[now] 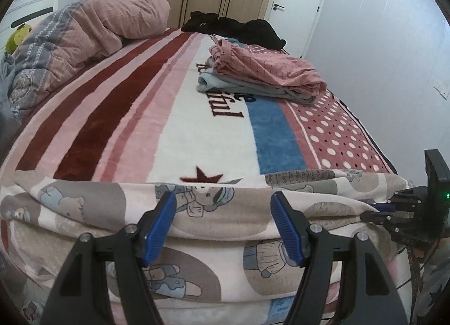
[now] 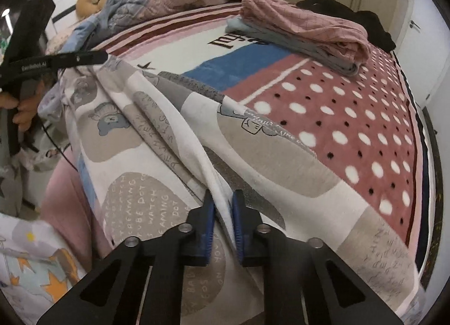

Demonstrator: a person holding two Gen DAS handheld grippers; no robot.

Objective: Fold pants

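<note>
The pants (image 1: 219,212) are white with grey patches and cartoon bears. They lie across the near edge of the bed and hang over it; they also fill the right wrist view (image 2: 157,139). My left gripper (image 1: 223,207) is open, its blue pads apart just above the pants. My right gripper (image 2: 223,207) is shut on a raised fold of the pants. The right gripper also shows at the right edge of the left wrist view (image 1: 379,212), and the left gripper at the upper left of the right wrist view (image 2: 104,56).
A striped and dotted blanket (image 1: 197,128) covers the bed. A stack of folded clothes (image 1: 261,74) lies mid-bed, also in the right wrist view (image 2: 303,32). Black clothes (image 1: 236,28) lie at the far end, a pink duvet (image 1: 90,32) at left. Wardrobe and door stand behind.
</note>
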